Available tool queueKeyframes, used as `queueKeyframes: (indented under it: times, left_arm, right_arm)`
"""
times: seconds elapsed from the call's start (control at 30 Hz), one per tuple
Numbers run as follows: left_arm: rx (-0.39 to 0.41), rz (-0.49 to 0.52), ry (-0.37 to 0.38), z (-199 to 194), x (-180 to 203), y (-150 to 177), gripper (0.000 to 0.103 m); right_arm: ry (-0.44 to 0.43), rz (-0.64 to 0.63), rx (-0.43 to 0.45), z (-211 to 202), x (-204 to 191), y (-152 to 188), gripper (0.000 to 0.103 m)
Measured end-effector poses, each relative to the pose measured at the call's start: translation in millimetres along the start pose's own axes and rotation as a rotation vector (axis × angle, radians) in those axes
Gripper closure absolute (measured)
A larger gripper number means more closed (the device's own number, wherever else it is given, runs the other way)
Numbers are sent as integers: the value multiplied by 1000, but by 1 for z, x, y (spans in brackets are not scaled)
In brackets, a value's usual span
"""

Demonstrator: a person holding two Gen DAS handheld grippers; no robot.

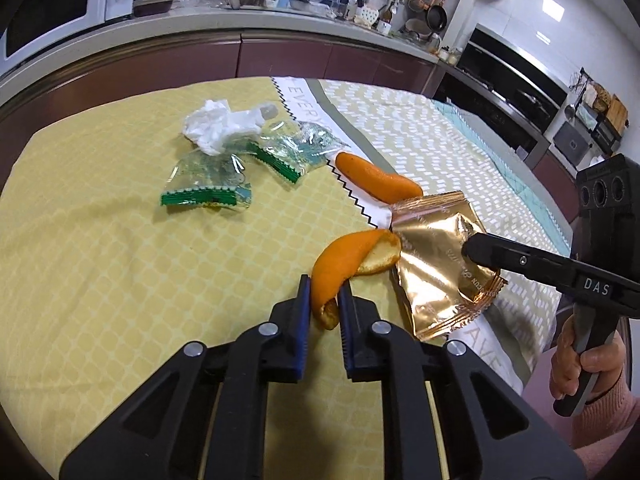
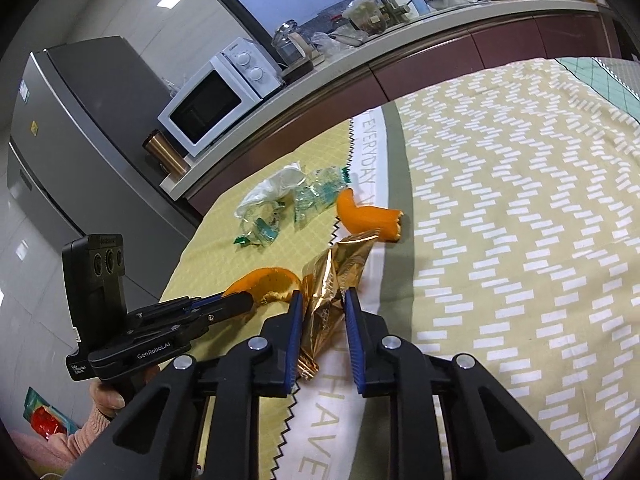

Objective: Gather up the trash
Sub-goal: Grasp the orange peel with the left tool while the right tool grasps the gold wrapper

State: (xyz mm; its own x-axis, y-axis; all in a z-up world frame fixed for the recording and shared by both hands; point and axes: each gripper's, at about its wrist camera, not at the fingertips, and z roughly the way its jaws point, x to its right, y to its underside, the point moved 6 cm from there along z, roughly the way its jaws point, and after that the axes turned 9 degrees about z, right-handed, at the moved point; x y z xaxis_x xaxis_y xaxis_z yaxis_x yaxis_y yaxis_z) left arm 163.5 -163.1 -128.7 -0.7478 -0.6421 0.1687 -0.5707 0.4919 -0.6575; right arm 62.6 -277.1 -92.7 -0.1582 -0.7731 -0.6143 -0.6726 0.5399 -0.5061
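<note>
A curled orange peel (image 1: 344, 256) (image 2: 268, 278) lies on the yellow tablecloth (image 1: 100, 260), and my left gripper (image 1: 324, 286) (image 2: 240, 300) is shut on its near end. Right beside it is a crumpled gold foil wrapper (image 1: 436, 280) (image 2: 332, 280). My right gripper (image 2: 322, 296) (image 1: 472, 248) is shut on that wrapper, which stands folded between the blue pads. Farther back lie a second orange peel (image 1: 376, 180) (image 2: 364, 216), two clear wrappers with green edges (image 1: 208, 184) (image 1: 288, 152) and a crumpled white tissue (image 1: 216, 128) (image 2: 272, 188).
A kitchen counter (image 1: 280, 20) with a microwave (image 2: 216, 100), a tap and bottles runs behind the table. A grey fridge (image 2: 80, 140) stands at the left in the right wrist view. A person's hand (image 1: 580, 364) in a pink sleeve holds the right gripper's handle.
</note>
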Motion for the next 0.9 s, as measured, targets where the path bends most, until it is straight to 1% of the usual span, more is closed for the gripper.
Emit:
queueKeyframes:
  times: [0.17,0.53,0.63,0.9]
  left_arm:
    - [34,-17,-15,-21,-9,7,90]
    - [101,-91,-66,-78,-41,29,93]
    - [117,-117,-90,-92,-52,37,93]
    - [146,-154,-132,-118,-66,47,93]
  right_arm:
    - [-16,-30,2,-1,-13,0,87]
    - [-66,-80,-12,7,-42,1,88]
    - [-84,-88,-25,12,-50,3,88]
    - [-127,-109,-50,26,-71,10,88]
